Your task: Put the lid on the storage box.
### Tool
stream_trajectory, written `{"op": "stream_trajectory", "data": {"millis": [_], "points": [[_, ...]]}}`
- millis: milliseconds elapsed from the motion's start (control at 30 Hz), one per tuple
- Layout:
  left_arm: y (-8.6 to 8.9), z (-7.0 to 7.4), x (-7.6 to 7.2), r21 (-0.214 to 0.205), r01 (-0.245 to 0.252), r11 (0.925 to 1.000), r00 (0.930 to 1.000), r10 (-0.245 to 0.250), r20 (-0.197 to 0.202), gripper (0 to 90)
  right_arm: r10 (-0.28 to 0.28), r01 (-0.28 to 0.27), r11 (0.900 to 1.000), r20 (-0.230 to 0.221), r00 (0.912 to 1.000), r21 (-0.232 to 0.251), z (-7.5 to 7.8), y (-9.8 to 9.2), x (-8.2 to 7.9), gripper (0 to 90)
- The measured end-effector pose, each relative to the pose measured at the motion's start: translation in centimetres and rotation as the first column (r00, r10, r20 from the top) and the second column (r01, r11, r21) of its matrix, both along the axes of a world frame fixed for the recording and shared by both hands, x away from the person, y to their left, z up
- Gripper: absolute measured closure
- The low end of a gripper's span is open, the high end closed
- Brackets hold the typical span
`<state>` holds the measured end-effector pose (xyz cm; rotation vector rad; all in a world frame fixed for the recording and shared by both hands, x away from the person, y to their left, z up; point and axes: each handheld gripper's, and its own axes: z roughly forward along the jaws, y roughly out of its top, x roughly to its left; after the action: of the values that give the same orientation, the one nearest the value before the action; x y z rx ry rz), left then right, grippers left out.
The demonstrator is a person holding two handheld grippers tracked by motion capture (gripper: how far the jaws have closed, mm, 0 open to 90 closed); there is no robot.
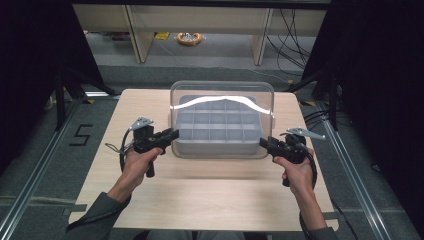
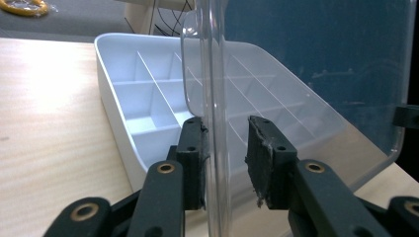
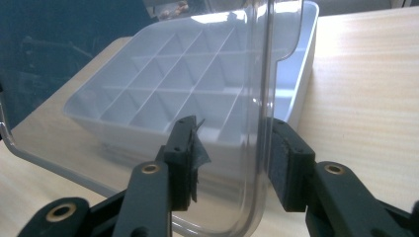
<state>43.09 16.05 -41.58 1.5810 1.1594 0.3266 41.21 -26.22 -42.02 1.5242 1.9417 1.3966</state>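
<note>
Table [image 1: 210,195]: I work over its far half.
Divided tray [image 1: 218,131]: at 12 o'clock, grid bare.
Clear lid [image 1: 222,100]: tilted above the tray; keep both ends level.
Left gripper [image 1: 172,135]: at 9 o'clock, pinching the lid's edge.
Right gripper [image 1: 263,143]: at 3 o'clock, jaws spread astride the edge; I judge pressure lacking.

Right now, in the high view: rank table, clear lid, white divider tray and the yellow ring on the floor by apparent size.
1. table
2. clear lid and white divider tray: near alike, and they overlap, so no ranking
3. yellow ring: smallest, though it lies farthest from the camera
</note>
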Motion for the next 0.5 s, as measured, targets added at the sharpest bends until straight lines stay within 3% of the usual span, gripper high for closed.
{"op": "stream_trajectory", "data": {"millis": [33, 67, 133, 167, 333, 400, 433, 500], "points": [[-0.1, 0.1, 0.4, -0.001, -0.006, 1.0000, 1.0000, 0.006, -0.001, 67.8, -0.011, 0.011, 0.9997, -0.015, 0.9998, 0.019, 0.3, 0.2, 0.2, 59.5], [-0.1, 0.1, 0.4, -0.001, -0.006, 1.0000, 1.0000, 0.006, -0.001, 67.5, 0.000, 0.000, 1.0000, 0.013, 0.9999, 0.007, 0.4, 0.1, 0.6, 59.5], [-0.2, 0.3, 1.3, 0.002, -0.017, 0.9999, 0.9998, 0.017, -0.007, 67.1, -0.013, 0.013, 0.9997, 0.001, 0.9999, 0.019, 0.7, 0.3, 0.8, 59.5], [-0.3, 0.3, 1.6, 0.004, -0.023, 0.9997, 0.9997, 0.023, -0.010, 66.8, -0.008, 0.008, 0.9999, 0.025, 0.9997, -0.011, 1.0, 0.2, 1.7, 59.5], [-0.4, 0.4, 3.4, -0.006, -0.046, 0.9989, 0.9987, 0.045, -0.024, 66.5, -0.020, 0.021, 0.9998, 0.018, 0.9996, -0.009, 1.4, 0.5, 3.0, 59.5], [-0.4, 0.4, 4.2, -0.004, -0.060, 0.9982, 0.9977, 0.060, -0.030, 65.6, -0.037, 0.037, 0.9993, -0.010, 0.9992, 0.003, 1.6, 0.9, 3.7, 59.3], [-0.4, 0.4, 4.2, -0.004, -0.060, 0.9982, 0.9977, 0.060, -0.030, 65.6, -0.027, 0.027, 0.9994, 0.011, 0.9996, -0.022, 1.5, 0.7, 4.2, 59.2], [-0.5, 0.3, 4.6, -0.007, -0.069, 0.9976, 0.9969, 0.069, -0.039, 65.4, -0.025, 0.025, 0.9993, 0.010, 0.9996, -0.028, 1.6, 0.7, 4.4, 59.2]]}}
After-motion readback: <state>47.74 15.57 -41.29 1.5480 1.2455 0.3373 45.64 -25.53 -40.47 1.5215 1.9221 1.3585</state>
